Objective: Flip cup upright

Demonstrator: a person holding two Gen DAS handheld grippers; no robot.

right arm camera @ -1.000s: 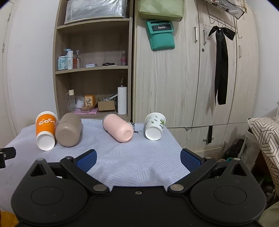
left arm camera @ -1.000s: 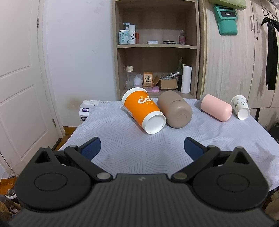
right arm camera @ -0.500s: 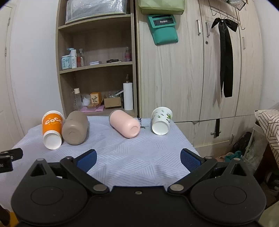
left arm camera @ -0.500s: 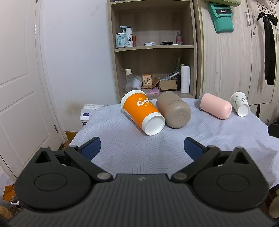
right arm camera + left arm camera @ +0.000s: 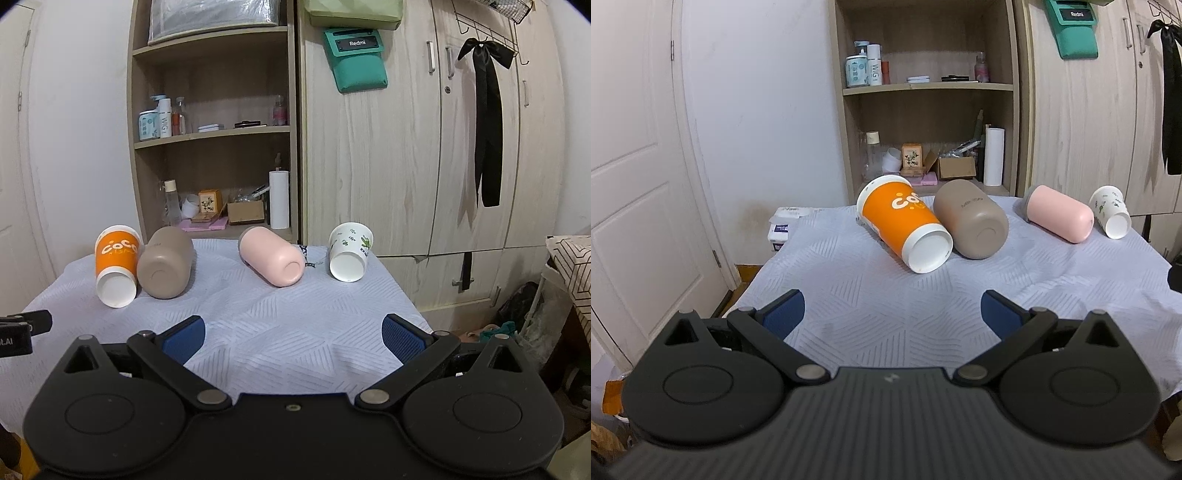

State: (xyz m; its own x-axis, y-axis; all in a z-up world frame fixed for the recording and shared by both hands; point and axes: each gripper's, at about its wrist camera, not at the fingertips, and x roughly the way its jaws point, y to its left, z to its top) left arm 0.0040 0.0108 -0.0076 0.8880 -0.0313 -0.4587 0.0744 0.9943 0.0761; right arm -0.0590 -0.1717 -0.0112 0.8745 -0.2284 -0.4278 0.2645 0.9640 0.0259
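Observation:
Several cups lie on their sides in a row on a table with a white patterned cloth (image 5: pixel 886 295) (image 5: pixel 280 325), bottoms toward me. From the left: an orange paper cup (image 5: pixel 905 225) (image 5: pixel 116 264), a brown cup (image 5: pixel 971 221) (image 5: pixel 166 262), a pink cup (image 5: pixel 1060 214) (image 5: pixel 273 260) and a small white floral paper cup (image 5: pixel 1110 210) (image 5: pixel 349 251). My left gripper (image 5: pixel 892 314) is open and empty over the near left of the cloth. My right gripper (image 5: pixel 291 338) is open and empty over the near right of the cloth.
An open wooden shelf unit (image 5: pixel 923 110) (image 5: pixel 214 147) with bottles and boxes stands behind the table. Wooden cabinets (image 5: pixel 424 147) are to the right, a white door (image 5: pixel 635 184) to the left. Part of the left gripper (image 5: pixel 22 328) shows at the right wrist view's left edge.
Both grippers have moved a little closer to the table and cups. Both stay open. The cups have not moved.

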